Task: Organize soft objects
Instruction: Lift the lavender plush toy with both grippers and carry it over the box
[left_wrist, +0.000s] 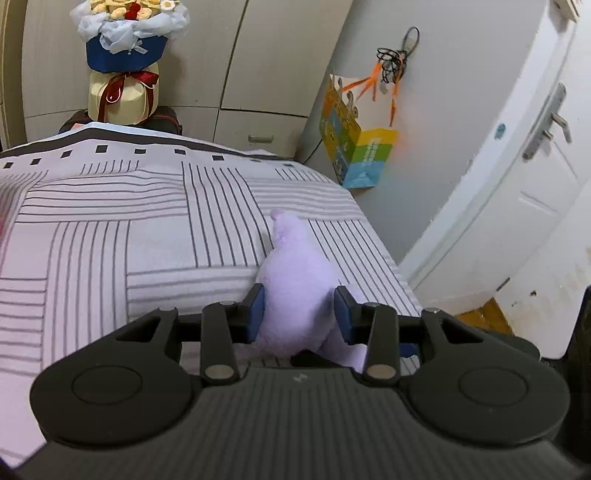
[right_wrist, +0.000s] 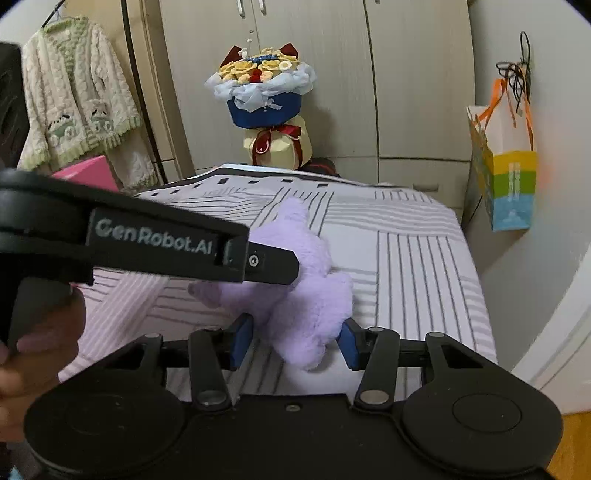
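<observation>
A bed (left_wrist: 110, 229) covered in a striped sheet was seen filling both views, with a wardrobe (right_wrist: 332, 74) behind it and a bouquet (right_wrist: 264, 99) standing at its far end. A colourful paper bag (left_wrist: 354, 147) was hung on the wall beside the bed, near a white door (left_wrist: 535, 166).

The purple plush toy (left_wrist: 295, 280) was found lying on the sheet close to the bed's near right edge. In the left wrist view the left tool (left_wrist: 299, 308) was seen closed around the toy's body, both blue pads (left_wrist: 256, 310) pressed into the fur. In the right wrist view the right tool (right_wrist: 295, 341) was held open, its jaws set either side of 1 limb of the toy without visibly squeezing it.

The toy was judged light, soft and easily squashed, so little force would be needed; the fur seemed unlikely to slip. A hold across the thick body was judged safer than 1 on a thin limb, which could bend and let the toy swing.
</observation>
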